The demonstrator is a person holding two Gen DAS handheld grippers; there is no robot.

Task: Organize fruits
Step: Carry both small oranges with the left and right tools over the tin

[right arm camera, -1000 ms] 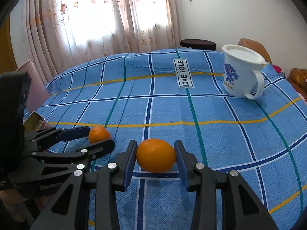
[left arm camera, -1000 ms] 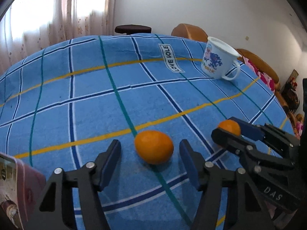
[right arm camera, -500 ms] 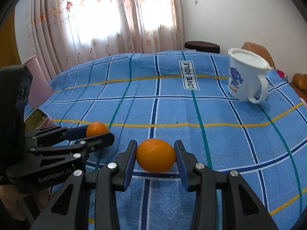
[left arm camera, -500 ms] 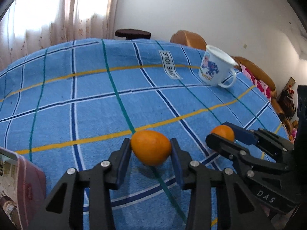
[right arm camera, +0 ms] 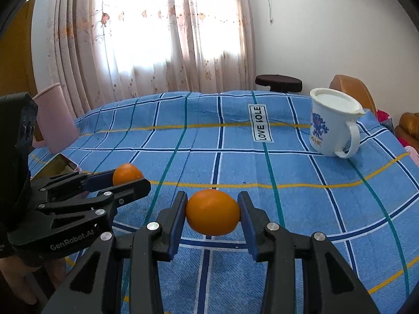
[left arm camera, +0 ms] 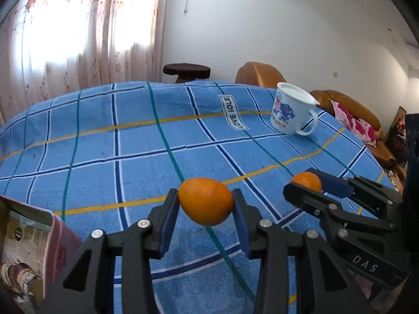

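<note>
Two oranges are in play over a blue checked cloth (left arm camera: 131, 151). My left gripper (left arm camera: 206, 204) is shut on one orange (left arm camera: 205, 201), its blue pads pressing both sides, and holds it a little above the cloth. In the right wrist view that same left gripper (right arm camera: 125, 176) shows at the left with its orange (right arm camera: 127, 173). My right gripper (right arm camera: 212, 216) is shut on the second orange (right arm camera: 212, 215). From the left wrist view, the right gripper (left arm camera: 305, 183) and its orange (left arm camera: 307, 181) appear at the right.
A white mug with a blue print (left arm camera: 292, 112) (right arm camera: 332, 124) stands on the cloth at the far right. A pink box (left arm camera: 34, 246) sits at the near left edge, a pink container (right arm camera: 53, 120) further back. A dark stool (right arm camera: 278, 81) and brown sofa (left arm camera: 345, 107) lie beyond the table.
The left gripper closed onto the orange that lay between its open fingers and raised it slightly off the cloth. The right gripper kept its grip on the other orange and tilted up a little.
</note>
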